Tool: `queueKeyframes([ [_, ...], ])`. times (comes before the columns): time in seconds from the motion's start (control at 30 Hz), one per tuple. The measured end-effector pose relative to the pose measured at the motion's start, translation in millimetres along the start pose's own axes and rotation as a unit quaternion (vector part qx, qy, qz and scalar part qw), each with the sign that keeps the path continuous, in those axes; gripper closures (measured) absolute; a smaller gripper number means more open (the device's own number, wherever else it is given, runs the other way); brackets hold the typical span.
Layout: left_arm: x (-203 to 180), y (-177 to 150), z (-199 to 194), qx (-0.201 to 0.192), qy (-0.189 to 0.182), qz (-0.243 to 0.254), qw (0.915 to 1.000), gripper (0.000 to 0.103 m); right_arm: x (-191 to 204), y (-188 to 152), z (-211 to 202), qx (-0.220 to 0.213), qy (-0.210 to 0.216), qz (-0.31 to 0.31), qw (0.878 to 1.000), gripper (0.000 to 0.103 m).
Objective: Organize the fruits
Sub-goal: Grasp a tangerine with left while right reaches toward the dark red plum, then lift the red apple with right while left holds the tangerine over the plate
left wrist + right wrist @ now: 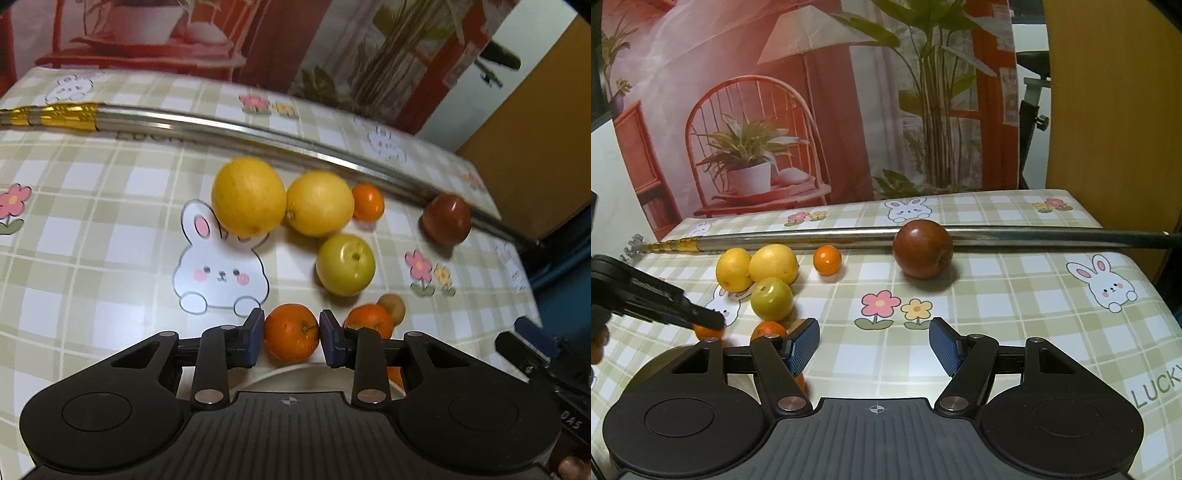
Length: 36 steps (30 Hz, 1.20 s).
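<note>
On the left we see the left gripper (291,338) pinching a round, dimpled orange (291,331) between its blue pads, stem stub turned toward the right pad, just above a pale plate rim (295,371). Beyond it on the checked, bunny-printed surface (110,221) lie two smooth yellow lemons (248,196), long axes roughly upright, and a round green fruit (345,264). Further right, a glossy red apple (922,248) rests against a long metal rod (1015,233) lying crosswise, while our right gripper (874,345) hangs spread wide, holding nothing.
</note>
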State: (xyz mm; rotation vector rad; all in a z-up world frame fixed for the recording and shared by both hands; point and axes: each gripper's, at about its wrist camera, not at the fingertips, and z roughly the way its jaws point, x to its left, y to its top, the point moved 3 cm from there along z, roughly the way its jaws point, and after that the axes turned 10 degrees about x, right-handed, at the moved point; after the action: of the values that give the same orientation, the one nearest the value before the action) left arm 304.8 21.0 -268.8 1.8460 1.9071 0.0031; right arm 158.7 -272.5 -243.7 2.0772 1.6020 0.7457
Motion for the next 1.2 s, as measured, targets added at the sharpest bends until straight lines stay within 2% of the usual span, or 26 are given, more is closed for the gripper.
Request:
queueKeyframes([
  [0.3, 3.9, -3.3, -34.2, -0.053, 0.007, -0.001, 0.9986, 0.069, -13.1, 31.8, -1.3, -0.048, -0.008, -0.021, 0.999, 0.040],
  [0.43, 8.1, -12.0, -45.4, -0.067, 0.008, -0.007, 0.9977, 0.069, -16.7, 52.9, 15.3, -0.061, -0.015, -0.065, 0.996, 0.040],
  [0.63, 14.5, -23.6, -55.8, -0.080, 0.015, -0.014, 0.9966, 0.069, -24.4, 91.3, 74.1, -0.020, -0.041, -0.100, 0.994, 0.042],
  [0.8, 17.6, -28.7, -59.0, -0.079, 0.006, -0.024, 0.9965, 0.069, -38.1, 118.1, 116.4, 0.025, -0.037, -0.061, 0.997, 0.039],
  [0.9, 18.0, -30.8, -59.2, -0.079, 0.007, -0.024, 0.9966, 0.069, -35.2, 117.6, 134.0, 0.059, -0.037, -0.067, 0.995, 0.034],
  [0.97, 17.7, -32.5, -59.4, -0.079, 0.011, -0.019, 0.9966, 0.069, -31.7, 112.7, 142.9, 0.083, -0.034, -0.075, 0.993, 0.034],
  [1.03, 17.0, -34.1, -60.0, -0.080, 0.014, -0.015, 0.9966, 0.069, -30.1, 108.9, 144.7, 0.087, -0.042, -0.083, 0.992, 0.040],
  [1.2, 15.0, -38.1, -62.4, -0.083, 0.010, -0.012, 0.9964, 0.069, -36.8, 97.9, 129.7, 0.082, -0.030, -0.066, 0.994, 0.041],
])
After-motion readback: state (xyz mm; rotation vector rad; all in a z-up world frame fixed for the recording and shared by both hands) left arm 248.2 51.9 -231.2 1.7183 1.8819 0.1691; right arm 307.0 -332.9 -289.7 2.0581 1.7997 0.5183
